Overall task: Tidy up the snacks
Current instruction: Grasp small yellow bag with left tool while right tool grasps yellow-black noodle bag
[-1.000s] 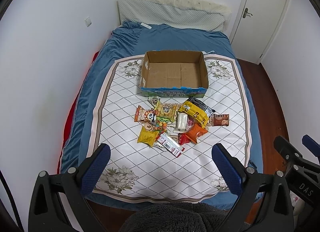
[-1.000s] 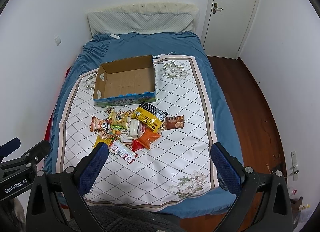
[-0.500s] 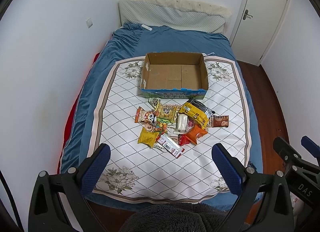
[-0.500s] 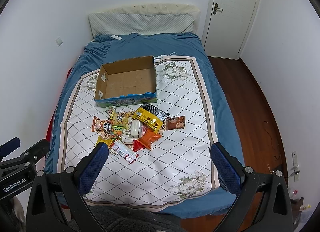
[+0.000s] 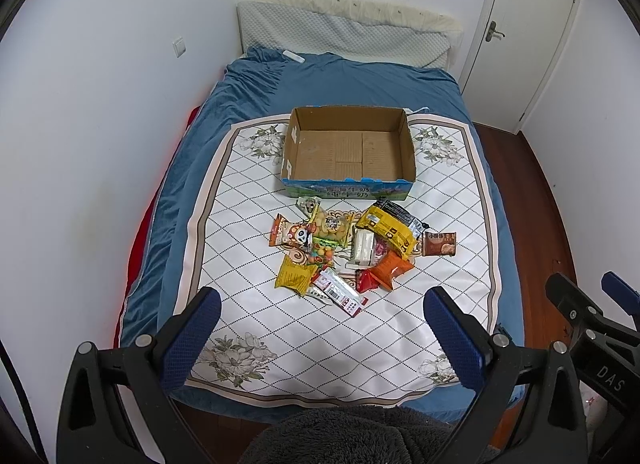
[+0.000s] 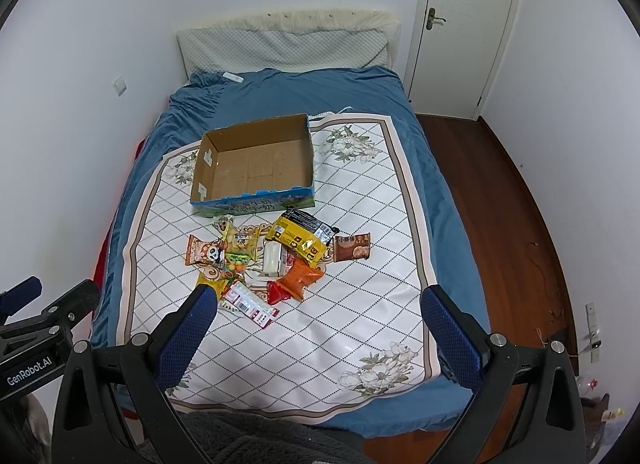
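The bed [image 5: 360,76] carries a white diamond-patterned mat [image 5: 248,264]. On the mat, toward the headboard end, sits an open cardboard box [image 5: 347,184], nothing inside it. Just short of the box's near wall lies the snack pile [image 5: 348,248], packets overlapping: a yellow bag [image 5: 386,228] beside the box front, a brown packet [image 5: 439,244] at the pile's door side, an orange packet [image 5: 390,269], a panda packet [image 5: 290,234], and a red-and-white bar [image 5: 340,293] farthest from the box.

The left gripper [image 5: 320,328] hangs above the foot of the bed, jaws spread wide, holding nothing. The right gripper [image 6: 318,328] is likewise spread and unloaded.

Assessment: no packet is boxed yet. Recommended: take outlying singles first, namely the bar or the brown packet, pinching each across its flat body, not the crimped seal; lift clear of neighbours before crossing the box wall.
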`<state>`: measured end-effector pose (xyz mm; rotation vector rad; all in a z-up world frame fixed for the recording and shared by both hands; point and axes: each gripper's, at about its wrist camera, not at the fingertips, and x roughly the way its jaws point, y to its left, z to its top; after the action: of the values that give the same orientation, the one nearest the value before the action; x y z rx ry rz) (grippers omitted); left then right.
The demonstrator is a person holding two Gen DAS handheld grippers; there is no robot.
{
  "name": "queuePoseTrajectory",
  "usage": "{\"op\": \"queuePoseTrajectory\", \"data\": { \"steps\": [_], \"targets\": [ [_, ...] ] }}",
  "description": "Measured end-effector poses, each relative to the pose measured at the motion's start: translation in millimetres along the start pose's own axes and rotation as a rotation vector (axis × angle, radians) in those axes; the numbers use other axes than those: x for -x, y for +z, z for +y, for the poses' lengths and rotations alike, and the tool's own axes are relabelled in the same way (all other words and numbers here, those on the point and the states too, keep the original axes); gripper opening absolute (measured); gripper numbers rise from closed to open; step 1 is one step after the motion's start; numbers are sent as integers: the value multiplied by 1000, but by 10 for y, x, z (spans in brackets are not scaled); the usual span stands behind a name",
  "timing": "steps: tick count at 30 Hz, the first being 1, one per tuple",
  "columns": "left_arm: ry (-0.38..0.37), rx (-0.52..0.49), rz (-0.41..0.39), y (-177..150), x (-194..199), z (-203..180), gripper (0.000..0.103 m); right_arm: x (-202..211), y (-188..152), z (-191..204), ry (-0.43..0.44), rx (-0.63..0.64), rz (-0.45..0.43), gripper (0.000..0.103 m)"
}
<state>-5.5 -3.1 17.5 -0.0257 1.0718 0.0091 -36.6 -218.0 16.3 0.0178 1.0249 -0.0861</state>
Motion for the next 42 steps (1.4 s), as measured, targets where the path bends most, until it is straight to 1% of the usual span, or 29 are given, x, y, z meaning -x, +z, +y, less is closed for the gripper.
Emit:
{"op": "queuePoseTrajectory", "data": {
  "steps": [17, 20, 22, 24, 26, 29, 30, 34, 36, 38, 40, 42],
  "targets": [
    [-1, 5, -3, 24, 22, -20, 103, -15, 27, 10, 16, -6, 7, 103],
    [15, 22, -3, 48, -82, 22, 103, -121, 23, -11, 23, -13, 23, 103],
    [24, 46, 18, 80, -238, 83, 103, -285, 30, -13, 32, -19, 45, 103],
    [45, 71, 38, 113, -435, 153, 103, -541, 35, 7, 55, -22, 93, 103],
    [68, 90, 78, 131, -715, 243, 103, -813, 38, 23, 76, -33, 138, 103],
    [101, 116, 147, 140, -1186, 393, 103, -1322, 26, 88, 95, -41, 208, 103],
    [116, 127, 173, 152, -1358, 445, 103, -1549, 21, 115, 100, -43, 237, 103],
    [157, 151, 256, 127, -1957, 642, 103, -2332, 40, 215, 73, -28, 312, 103],
    [153, 168, 294, 113, -2251, 718, 103, -2735, 86, 241, 38, 7, 345, 103],
    [154, 181, 339, 110, -2559, 767, 103, -3101, 168, 277, 23, 51, 371, 103],
    [136, 206, 377, 95, -2849, 802, 103, -3487, 283, 345, -8, 123, 388, 103],
    [128, 224, 406, 86, -3114, 826, 103, -3893, 410, 442, -31, 222, 391, 103]
  ]
}}
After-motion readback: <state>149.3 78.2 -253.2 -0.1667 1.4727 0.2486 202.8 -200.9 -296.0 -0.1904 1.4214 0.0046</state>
